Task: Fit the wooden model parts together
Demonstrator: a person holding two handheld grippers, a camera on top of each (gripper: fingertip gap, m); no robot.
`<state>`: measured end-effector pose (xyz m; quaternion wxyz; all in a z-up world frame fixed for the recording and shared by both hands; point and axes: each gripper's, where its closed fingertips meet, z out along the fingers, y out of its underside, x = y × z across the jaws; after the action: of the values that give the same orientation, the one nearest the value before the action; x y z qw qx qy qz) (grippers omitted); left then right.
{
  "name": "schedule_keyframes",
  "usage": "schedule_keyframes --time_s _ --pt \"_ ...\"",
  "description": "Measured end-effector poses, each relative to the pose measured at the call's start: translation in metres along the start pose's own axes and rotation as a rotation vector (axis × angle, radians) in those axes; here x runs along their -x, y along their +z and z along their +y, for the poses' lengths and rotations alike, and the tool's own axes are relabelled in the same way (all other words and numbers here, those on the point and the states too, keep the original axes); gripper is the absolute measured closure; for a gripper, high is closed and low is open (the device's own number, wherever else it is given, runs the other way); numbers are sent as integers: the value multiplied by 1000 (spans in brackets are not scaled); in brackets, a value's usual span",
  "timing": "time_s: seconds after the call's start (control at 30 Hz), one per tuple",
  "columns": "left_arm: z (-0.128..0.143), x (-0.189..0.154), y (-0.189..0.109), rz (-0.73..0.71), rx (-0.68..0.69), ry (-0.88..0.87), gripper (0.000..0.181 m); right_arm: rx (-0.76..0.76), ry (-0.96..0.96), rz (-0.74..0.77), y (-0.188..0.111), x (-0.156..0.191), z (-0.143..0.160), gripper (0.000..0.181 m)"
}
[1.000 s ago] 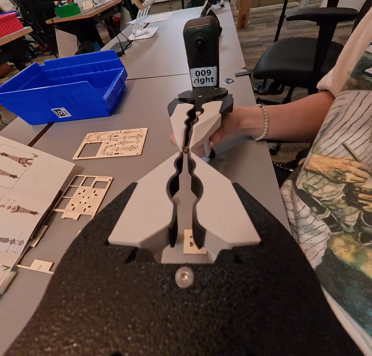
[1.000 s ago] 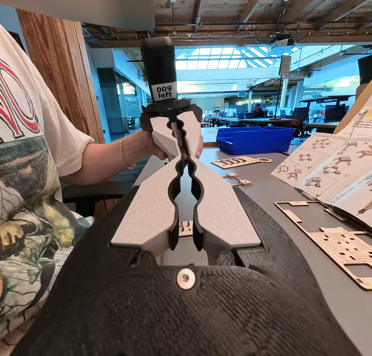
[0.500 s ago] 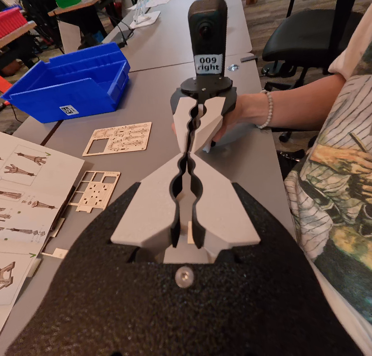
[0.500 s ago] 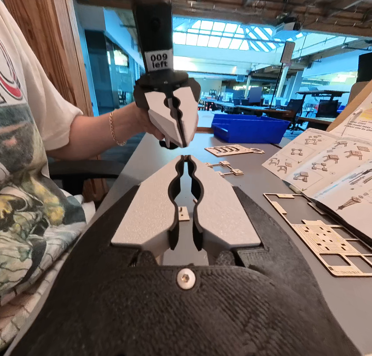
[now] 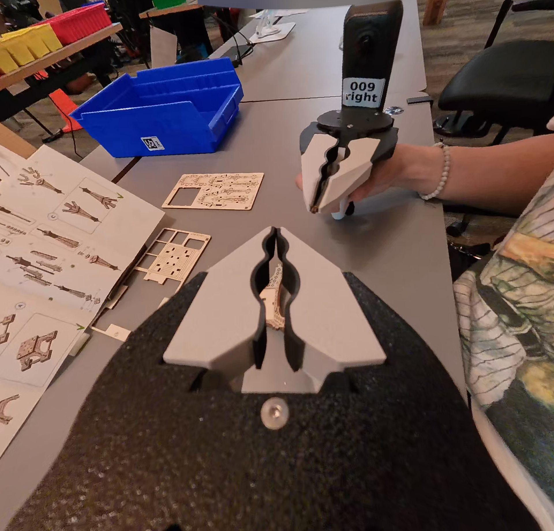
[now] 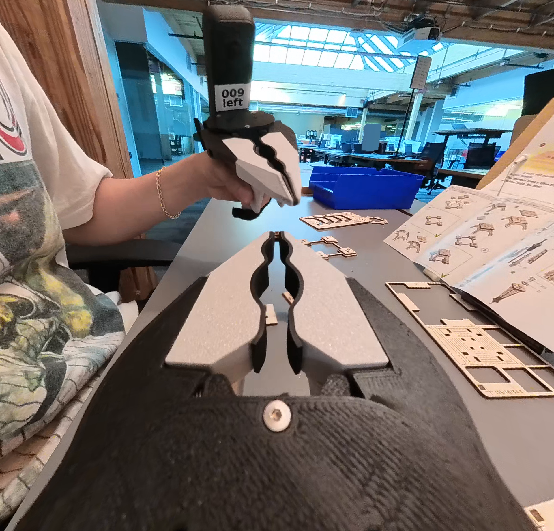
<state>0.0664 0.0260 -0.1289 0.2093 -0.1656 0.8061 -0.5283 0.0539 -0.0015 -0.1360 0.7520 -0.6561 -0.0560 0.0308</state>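
My left gripper (image 5: 275,231) is shut. A small latticed wooden tower part (image 5: 276,291) sits in the gap between its fingers. My right gripper (image 6: 277,233) is shut on a tiny wooden piece (image 6: 281,233) at its tips. The right gripper also shows in the left wrist view (image 5: 314,210), ahead and to the right, apart from the left tips. The left gripper shows in the right wrist view (image 6: 295,200), raised above and beyond the right tips. Both are held over the grey table (image 5: 389,261).
An open instruction booklet (image 5: 60,246) lies at the left. Two cut-out wooden sheets (image 5: 214,190) (image 5: 175,261) lie beside it and a blue bin (image 5: 168,117) stands behind. Small loose wooden bits (image 6: 329,246) lie on the table. A person's torso (image 5: 509,321) is at the right.
The two grippers met tip to tip one second ago. They have since drawn apart, and the left one has lifted and turned to the left.
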Motion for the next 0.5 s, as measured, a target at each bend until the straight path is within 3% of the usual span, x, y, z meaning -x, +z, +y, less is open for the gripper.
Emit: schedule_keyframes --time_s 0.5 --pt "9 4 -2 -29 69 22 181 -37 9 -11 -4 1 -5 181"
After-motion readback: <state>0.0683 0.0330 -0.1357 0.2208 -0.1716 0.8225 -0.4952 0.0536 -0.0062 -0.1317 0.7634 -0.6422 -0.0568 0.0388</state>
